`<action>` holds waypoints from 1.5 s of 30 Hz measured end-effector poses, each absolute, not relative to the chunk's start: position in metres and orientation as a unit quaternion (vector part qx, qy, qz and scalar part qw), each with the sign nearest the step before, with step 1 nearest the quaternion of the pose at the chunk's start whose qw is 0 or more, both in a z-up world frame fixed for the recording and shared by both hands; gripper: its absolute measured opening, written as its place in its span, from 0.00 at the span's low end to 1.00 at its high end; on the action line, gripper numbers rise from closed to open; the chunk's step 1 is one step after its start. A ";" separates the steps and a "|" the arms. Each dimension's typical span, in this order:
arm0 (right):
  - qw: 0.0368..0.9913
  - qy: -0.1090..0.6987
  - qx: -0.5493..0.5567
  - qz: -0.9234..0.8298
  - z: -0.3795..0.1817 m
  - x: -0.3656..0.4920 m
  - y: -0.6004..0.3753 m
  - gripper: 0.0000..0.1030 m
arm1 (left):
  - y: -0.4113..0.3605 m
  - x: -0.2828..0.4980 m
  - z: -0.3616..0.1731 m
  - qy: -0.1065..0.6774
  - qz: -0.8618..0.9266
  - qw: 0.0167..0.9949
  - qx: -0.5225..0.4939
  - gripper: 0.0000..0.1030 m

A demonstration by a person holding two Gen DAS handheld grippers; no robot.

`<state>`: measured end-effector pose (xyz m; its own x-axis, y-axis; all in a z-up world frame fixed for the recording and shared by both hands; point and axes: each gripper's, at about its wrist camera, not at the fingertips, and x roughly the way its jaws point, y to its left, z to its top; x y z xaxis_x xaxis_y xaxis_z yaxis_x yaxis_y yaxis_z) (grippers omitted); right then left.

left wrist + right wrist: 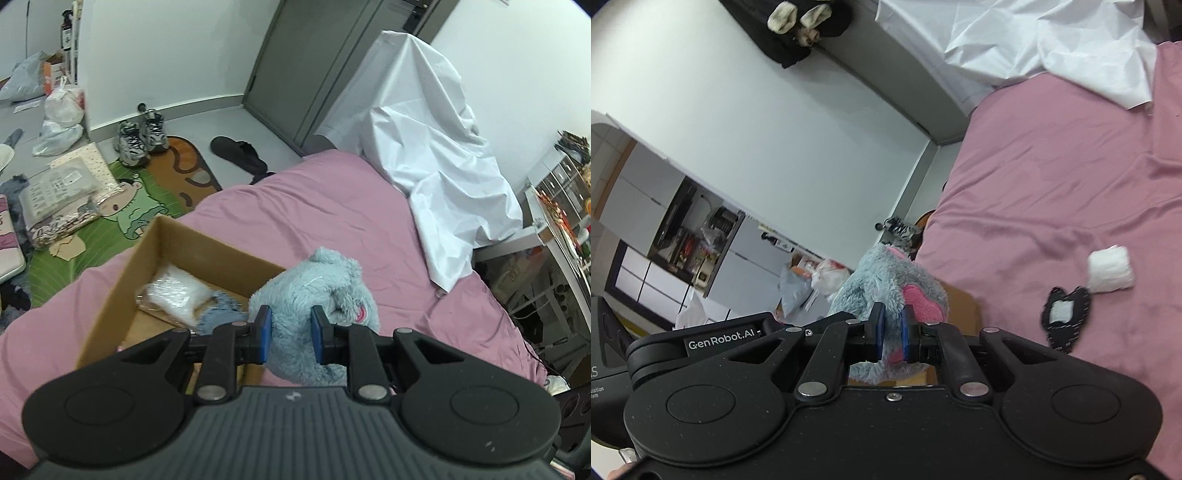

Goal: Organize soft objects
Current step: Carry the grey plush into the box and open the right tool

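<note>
While the left gripper (290,334) pinches the blue-grey plush toy (314,291) between its blue pads, the toy hangs at the near right corner of the cardboard box (207,247) on the pink bed (332,206). From the right wrist, the right gripper (891,330) is clamped nearly closed on the same plush toy (886,280), apparently by a pink patch, near the bed's (1052,184) left edge.

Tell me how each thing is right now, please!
left gripper: shut on the plush toy
right gripper: shut on the plush toy
plush toy: held up beside the box
cardboard box: open, wrapped soft things inside
white roll: lying on the bed
black patch: lying flat on the bed
</note>
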<state>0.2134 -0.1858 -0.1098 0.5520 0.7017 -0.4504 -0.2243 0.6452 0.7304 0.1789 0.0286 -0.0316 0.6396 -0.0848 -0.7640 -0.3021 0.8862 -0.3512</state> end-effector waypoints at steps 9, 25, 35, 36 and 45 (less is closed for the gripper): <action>0.825 0.381 0.286 0.305 -0.114 0.206 -0.151 0.10 | 0.061 0.169 -0.042 0.426 0.082 0.868 -0.242 0.20; 0.829 0.395 0.231 0.322 -0.132 0.197 -0.096 0.10 | 0.115 0.165 -0.075 0.449 0.103 0.846 -0.268 0.21; 0.835 0.405 0.211 0.307 -0.139 0.201 -0.083 0.23 | 0.115 0.176 -0.088 0.456 0.101 0.849 -0.246 0.25; 0.835 0.408 0.207 0.304 -0.140 0.202 -0.081 0.31 | 0.113 0.177 -0.088 0.457 0.102 0.852 -0.236 0.25; 0.845 0.399 0.187 0.302 -0.128 0.195 -0.085 0.51 | 0.105 0.179 -0.077 0.458 0.108 0.857 -0.209 0.47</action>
<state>0.1948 -0.0851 -0.1280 0.4985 0.6607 -0.5612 -0.3615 0.7469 0.5581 0.1791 0.1052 -0.0771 0.5562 -0.0063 -0.8310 -0.3775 0.8889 -0.2594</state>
